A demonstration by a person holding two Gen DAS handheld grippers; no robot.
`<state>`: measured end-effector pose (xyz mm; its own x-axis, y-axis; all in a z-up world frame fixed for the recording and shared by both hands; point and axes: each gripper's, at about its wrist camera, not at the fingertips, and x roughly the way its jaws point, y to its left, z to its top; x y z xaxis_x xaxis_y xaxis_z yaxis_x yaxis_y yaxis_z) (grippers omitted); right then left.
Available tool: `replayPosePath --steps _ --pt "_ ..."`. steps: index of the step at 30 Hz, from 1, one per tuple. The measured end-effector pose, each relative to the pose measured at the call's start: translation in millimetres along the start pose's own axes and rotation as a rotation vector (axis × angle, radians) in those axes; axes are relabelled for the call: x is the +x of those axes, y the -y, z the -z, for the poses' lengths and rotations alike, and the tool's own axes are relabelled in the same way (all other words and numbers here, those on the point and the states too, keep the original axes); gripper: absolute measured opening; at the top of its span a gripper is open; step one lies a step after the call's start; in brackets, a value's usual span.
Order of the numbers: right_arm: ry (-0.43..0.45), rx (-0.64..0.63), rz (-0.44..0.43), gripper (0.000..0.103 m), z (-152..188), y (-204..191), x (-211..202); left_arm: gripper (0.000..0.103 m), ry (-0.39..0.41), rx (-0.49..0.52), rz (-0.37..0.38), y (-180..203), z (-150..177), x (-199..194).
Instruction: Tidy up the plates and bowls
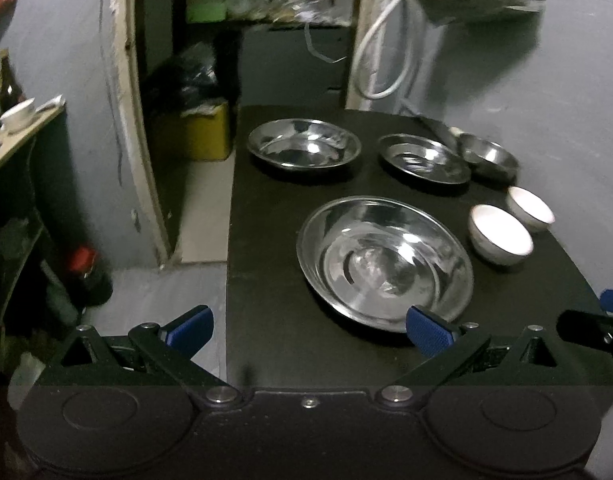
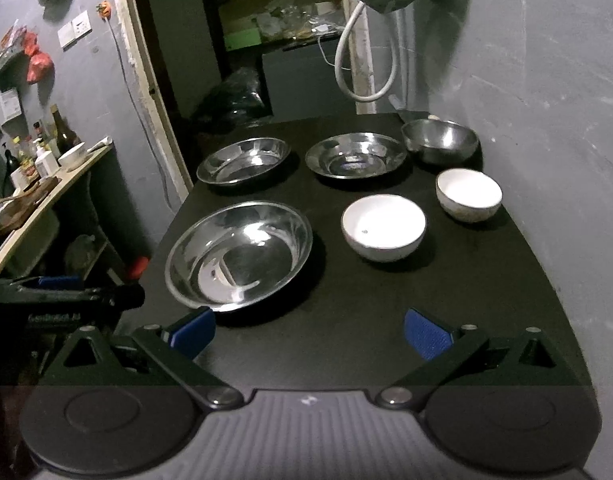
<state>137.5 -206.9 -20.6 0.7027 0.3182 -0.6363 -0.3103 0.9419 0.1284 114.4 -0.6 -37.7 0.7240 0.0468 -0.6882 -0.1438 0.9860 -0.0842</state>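
Note:
On the black table [image 1: 290, 352] [image 2: 346, 344] stand three steel plates: a large near one [image 1: 384, 258] [image 2: 238, 254], a far left one [image 1: 304, 143] [image 2: 242, 160] and a far middle one [image 1: 424, 159] [image 2: 356, 155]. A steel bowl [image 1: 488, 156] [image 2: 440, 140] sits at the far right. Two white bowls stand apart: the near one [image 1: 500, 234] [image 2: 383, 226] and the far one [image 1: 530, 208] [image 2: 468, 194]. My left gripper [image 1: 308, 330] is open and empty over the table's near left edge, its right finger just before the large plate. My right gripper [image 2: 310, 334] is open and empty over the table's near edge.
A doorway [image 1: 186, 120] opens left of the table, with a yellow bin [image 1: 202, 132] and black bag inside. A side counter [image 2: 46, 196] with bottles and a cup stands far left. A grey wall [image 2: 546, 120] and a white hose [image 2: 366, 60] border the table's right.

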Motion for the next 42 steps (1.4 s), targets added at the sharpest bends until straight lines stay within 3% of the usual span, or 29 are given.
replayPosePath --steps 3,6,16,24,30,34,42 --pt "0.006 0.01 -0.033 0.103 -8.8 9.4 8.7 0.102 -0.04 -0.038 -0.015 1.6 -14.3 9.6" --pt "0.025 0.013 -0.071 0.103 -14.7 15.3 16.2 0.102 -0.031 -0.069 -0.048 -0.6 -25.4 12.6" --pt "0.044 0.014 -0.175 0.103 -40.7 7.7 62.1 0.102 -0.015 -0.043 -0.156 -24.8 -67.2 27.9" --pt "0.085 0.035 -0.157 0.103 -69.2 -14.7 95.8 0.102 0.006 0.033 -0.128 -46.2 -124.6 68.3" --pt "0.062 0.073 -0.126 0.103 -86.2 -24.4 125.4 0.102 0.003 0.097 -0.104 -53.5 -155.7 113.6" --pt "0.027 0.141 -0.104 0.103 -100.2 -27.7 152.3 0.102 -0.032 0.074 -0.068 -67.5 -174.8 147.9" --pt "0.036 0.202 -0.077 0.103 -121.3 -37.1 200.7 0.102 -0.096 0.078 0.002 -88.9 -196.2 207.9"
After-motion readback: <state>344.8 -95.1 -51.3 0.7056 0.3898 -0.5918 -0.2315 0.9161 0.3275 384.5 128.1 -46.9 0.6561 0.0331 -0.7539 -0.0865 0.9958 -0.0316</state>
